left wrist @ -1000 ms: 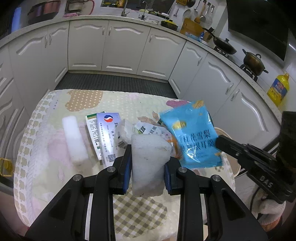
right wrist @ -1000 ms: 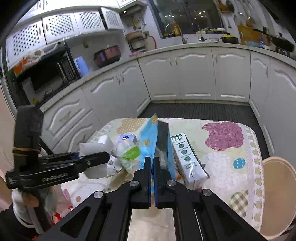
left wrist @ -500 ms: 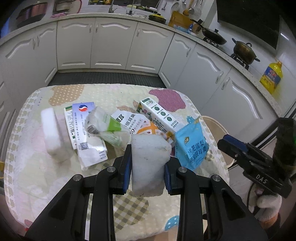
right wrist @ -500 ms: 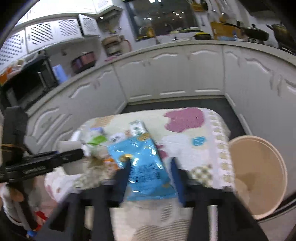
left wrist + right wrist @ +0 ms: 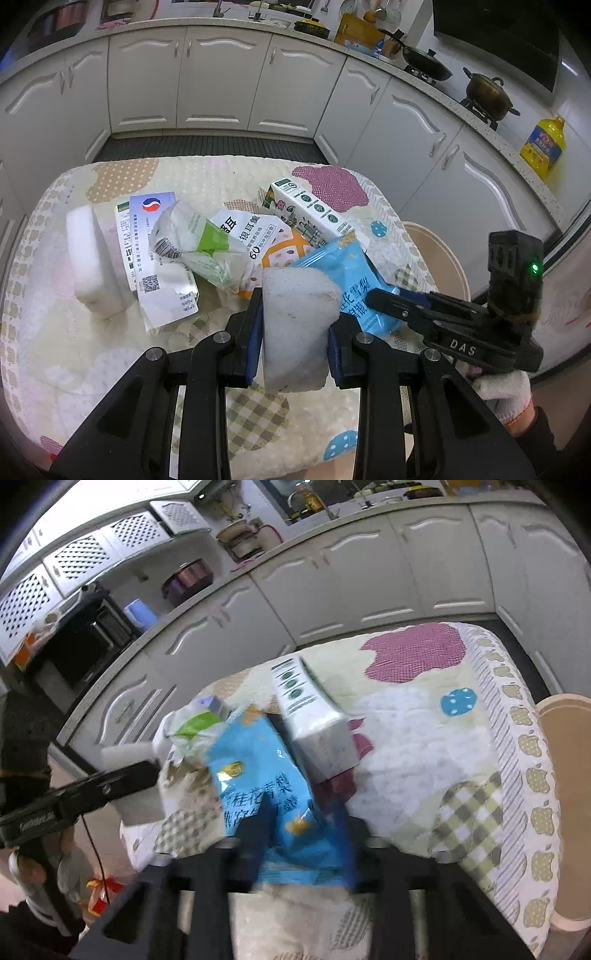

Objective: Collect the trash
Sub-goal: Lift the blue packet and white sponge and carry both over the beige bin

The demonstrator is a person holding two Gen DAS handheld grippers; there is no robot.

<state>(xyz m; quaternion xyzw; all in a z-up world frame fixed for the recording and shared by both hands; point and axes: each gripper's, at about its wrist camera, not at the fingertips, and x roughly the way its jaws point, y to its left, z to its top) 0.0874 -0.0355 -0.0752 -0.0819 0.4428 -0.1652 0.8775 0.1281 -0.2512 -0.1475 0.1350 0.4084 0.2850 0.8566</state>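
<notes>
My left gripper [image 5: 295, 314] is shut on a white sponge block [image 5: 297, 332], held above the table's front. My right gripper [image 5: 303, 812] is open, its fingers spread on either side of the blue snack packet [image 5: 266, 790], which lies on the cloth. The packet also shows in the left wrist view [image 5: 354, 280], partly under the right gripper [image 5: 376, 295]. A green-and-white carton [image 5: 310, 214] lies just behind it; it also shows in the right wrist view [image 5: 310, 720]. A crumpled green-white wrapper [image 5: 199, 243], a paper leaflet [image 5: 155, 251] and a white foam block [image 5: 92, 258] lie to the left.
A beige round bin [image 5: 569, 812] stands on the floor beside the table's right edge; it also shows in the left wrist view [image 5: 439, 254]. The table carries a patterned cloth [image 5: 74, 350]. White kitchen cabinets [image 5: 221, 81] ring the room.
My right gripper has opened and let go of the blue packet, which now lies on the cloth near the carton. The left gripper keeps the sponge and has shifted slightly.
</notes>
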